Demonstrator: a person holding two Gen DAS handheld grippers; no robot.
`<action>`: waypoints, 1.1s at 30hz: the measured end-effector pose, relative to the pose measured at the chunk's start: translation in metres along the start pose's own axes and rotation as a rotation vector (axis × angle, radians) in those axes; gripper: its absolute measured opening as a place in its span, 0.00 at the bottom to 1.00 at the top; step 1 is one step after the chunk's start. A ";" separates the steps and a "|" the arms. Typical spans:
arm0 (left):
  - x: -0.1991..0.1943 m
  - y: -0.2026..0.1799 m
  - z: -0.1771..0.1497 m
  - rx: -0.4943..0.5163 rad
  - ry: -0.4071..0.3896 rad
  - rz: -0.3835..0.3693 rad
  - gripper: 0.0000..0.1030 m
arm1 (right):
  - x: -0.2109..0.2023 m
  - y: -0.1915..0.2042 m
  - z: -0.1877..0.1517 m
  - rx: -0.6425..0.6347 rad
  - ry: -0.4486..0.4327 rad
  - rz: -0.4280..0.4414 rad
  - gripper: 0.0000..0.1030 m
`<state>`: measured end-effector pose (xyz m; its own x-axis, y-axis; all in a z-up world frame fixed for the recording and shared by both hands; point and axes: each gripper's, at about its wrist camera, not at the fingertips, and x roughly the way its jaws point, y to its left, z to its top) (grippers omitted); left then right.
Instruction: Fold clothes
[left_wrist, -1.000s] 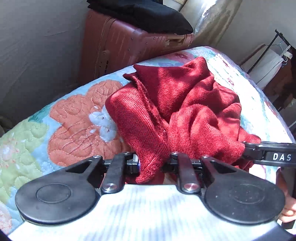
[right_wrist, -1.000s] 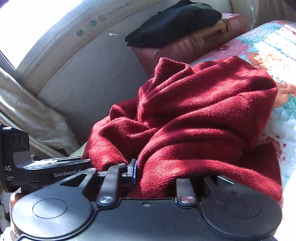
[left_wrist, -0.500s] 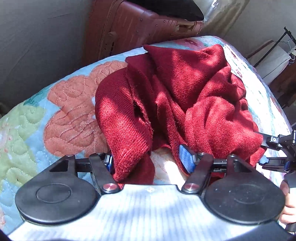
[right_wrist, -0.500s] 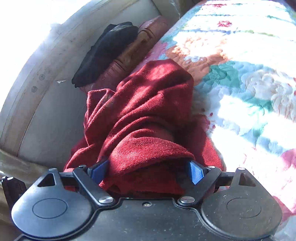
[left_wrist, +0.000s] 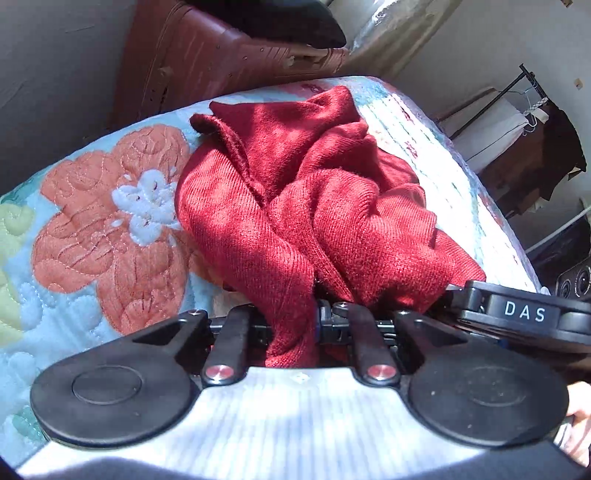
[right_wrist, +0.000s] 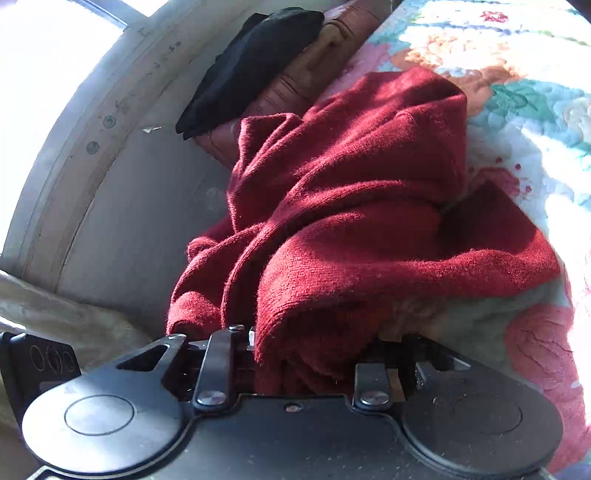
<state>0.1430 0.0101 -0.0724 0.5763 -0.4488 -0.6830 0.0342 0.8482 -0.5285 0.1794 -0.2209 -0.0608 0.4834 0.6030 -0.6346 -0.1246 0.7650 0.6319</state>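
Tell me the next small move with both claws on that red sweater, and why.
Probably lift and draw the two claws apart. The left claw and right claw each pinch an edge of the red sweater, which lies bunched in a heap on the floral quilt; spreading should open it flat for folding.

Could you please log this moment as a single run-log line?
left gripper: shut on red sweater | right gripper: shut on red sweater | sweater bunched on floral quilt

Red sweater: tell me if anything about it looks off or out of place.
The sweater lies bunched in a crumpled heap on the quilt, with no flat panel showing. Both tools, left and right, are shut on folds of it. No tear or stain shows.
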 end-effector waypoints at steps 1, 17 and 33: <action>-0.009 -0.006 0.000 0.007 -0.008 -0.008 0.11 | -0.009 0.008 -0.001 -0.025 -0.013 0.009 0.28; -0.171 -0.043 -0.070 0.128 -0.100 0.078 0.11 | -0.093 0.093 -0.060 -0.183 0.011 0.168 0.27; -0.300 -0.059 -0.111 0.117 -0.301 0.088 0.11 | -0.157 0.208 -0.100 -0.505 -0.068 0.326 0.26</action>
<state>-0.1225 0.0630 0.1077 0.7959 -0.2842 -0.5346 0.0574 0.9144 -0.4007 -0.0092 -0.1337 0.1254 0.4036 0.8214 -0.4029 -0.6638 0.5660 0.4890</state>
